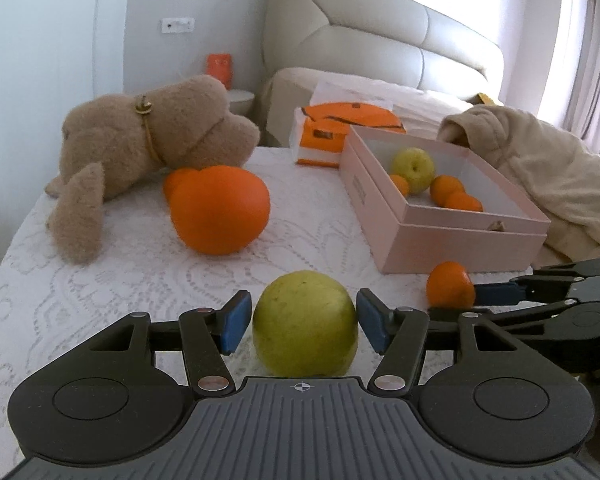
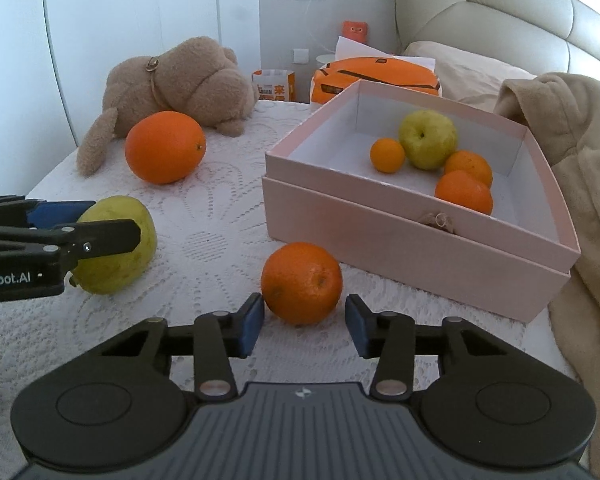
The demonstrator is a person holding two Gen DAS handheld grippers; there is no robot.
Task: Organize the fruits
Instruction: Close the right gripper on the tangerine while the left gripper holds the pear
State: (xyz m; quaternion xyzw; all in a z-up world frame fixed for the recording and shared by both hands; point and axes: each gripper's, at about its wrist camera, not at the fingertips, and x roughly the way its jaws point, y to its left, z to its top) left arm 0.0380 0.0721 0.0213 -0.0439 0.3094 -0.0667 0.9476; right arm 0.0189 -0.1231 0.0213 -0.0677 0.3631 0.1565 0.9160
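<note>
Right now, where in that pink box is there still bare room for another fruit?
The pink box has bare floor along its left side and near front. Its far right corner is crowded: a green apple and three small oranges cluster there.

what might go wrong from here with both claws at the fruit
1. The mandarin sits only at the pad tips of the right claw; a pinch there may squirt it across the lace cloth.
2. The green apple nearly fills the open left claw; an off-centre close could push it aside.
3. The pink box has a tall front wall; a low carry may knock it.
</note>
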